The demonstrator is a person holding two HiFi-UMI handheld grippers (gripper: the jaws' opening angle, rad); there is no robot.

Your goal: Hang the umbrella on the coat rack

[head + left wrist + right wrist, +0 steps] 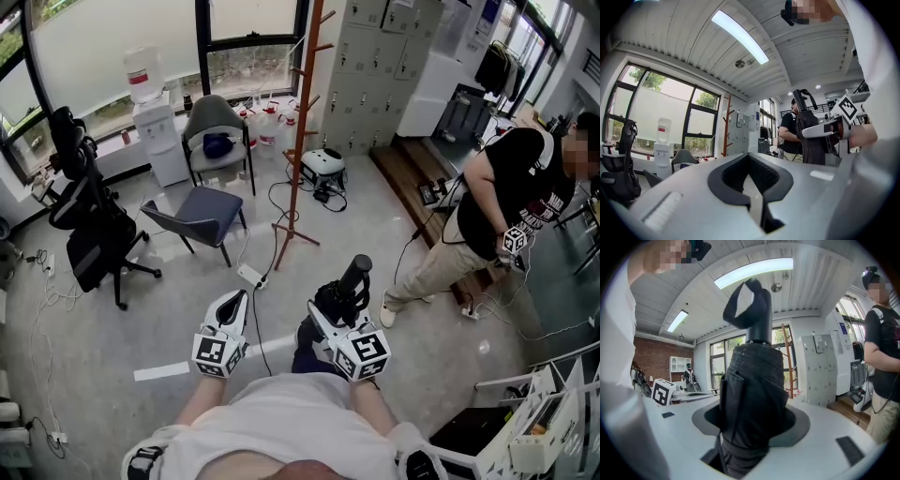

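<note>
A folded black umbrella (342, 291) stands upright in my right gripper (330, 305), whose jaws are shut on its bundled canopy. In the right gripper view the umbrella (751, 390) fills the middle, its black handle (758, 315) and strap loop pointing up. My left gripper (234, 302) hangs beside it on the left, jaws together with nothing between them (751, 182). The brown wooden coat rack (300, 122) stands on the floor ahead, well beyond both grippers. It also shows far off as a thin post (726, 125) and behind the umbrella (788, 359).
A person in a black shirt (511, 206) stands at the right. A grey chair (202, 216) and a black office chair (89, 216) stand left of the rack. Cables and a power strip (251, 275) lie on the floor near its base. Grey lockers (375, 66) are behind it.
</note>
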